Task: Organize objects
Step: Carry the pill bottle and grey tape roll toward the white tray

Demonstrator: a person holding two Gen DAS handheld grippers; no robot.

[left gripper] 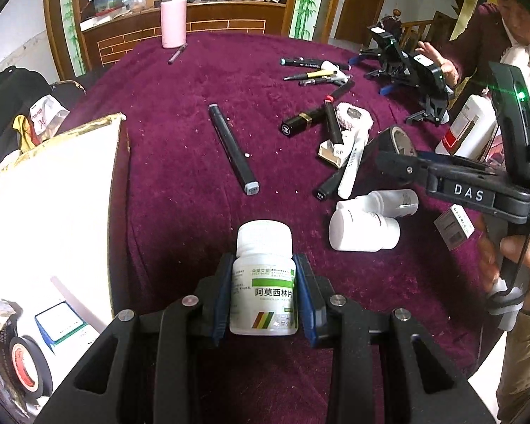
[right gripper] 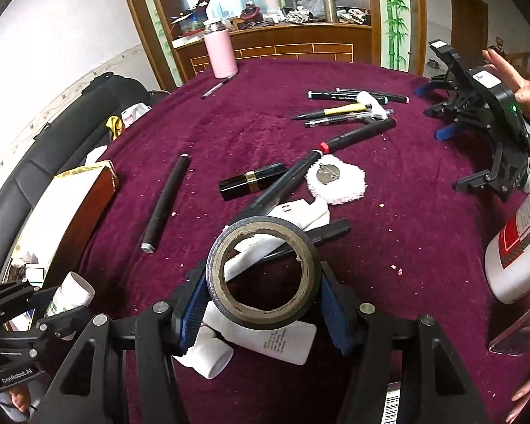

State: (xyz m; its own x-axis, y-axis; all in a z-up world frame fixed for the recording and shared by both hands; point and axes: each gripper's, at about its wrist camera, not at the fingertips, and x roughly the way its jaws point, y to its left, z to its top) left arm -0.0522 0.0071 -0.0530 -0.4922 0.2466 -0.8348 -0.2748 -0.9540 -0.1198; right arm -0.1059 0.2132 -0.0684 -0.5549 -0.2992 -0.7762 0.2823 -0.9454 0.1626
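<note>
My left gripper [left gripper: 264, 295] is shut on a white pill bottle [left gripper: 264, 282] with a green and red label, held upright above the purple tablecloth [left gripper: 180, 190]. My right gripper [right gripper: 265, 298] is shut on a black tape roll [right gripper: 263, 274], lifted over two white bottles [right gripper: 258, 344] that lie on the cloth. In the left wrist view the right gripper [left gripper: 392, 157] comes in from the right with the tape roll [left gripper: 401, 139], above the lying white bottles [left gripper: 365, 224]. A white open box [left gripper: 49, 205] with a gold rim stands at the left.
Markers and pens [right gripper: 353, 106], a black lipstick [right gripper: 252, 181], a long black marker [left gripper: 233, 148], a white pad [right gripper: 337, 178] and a pink flask [right gripper: 221, 53] lie across the cloth. Another person's hand [right gripper: 523, 95] rests on two more grippers at far right. A large white bottle [right gripper: 521, 247] stands at right.
</note>
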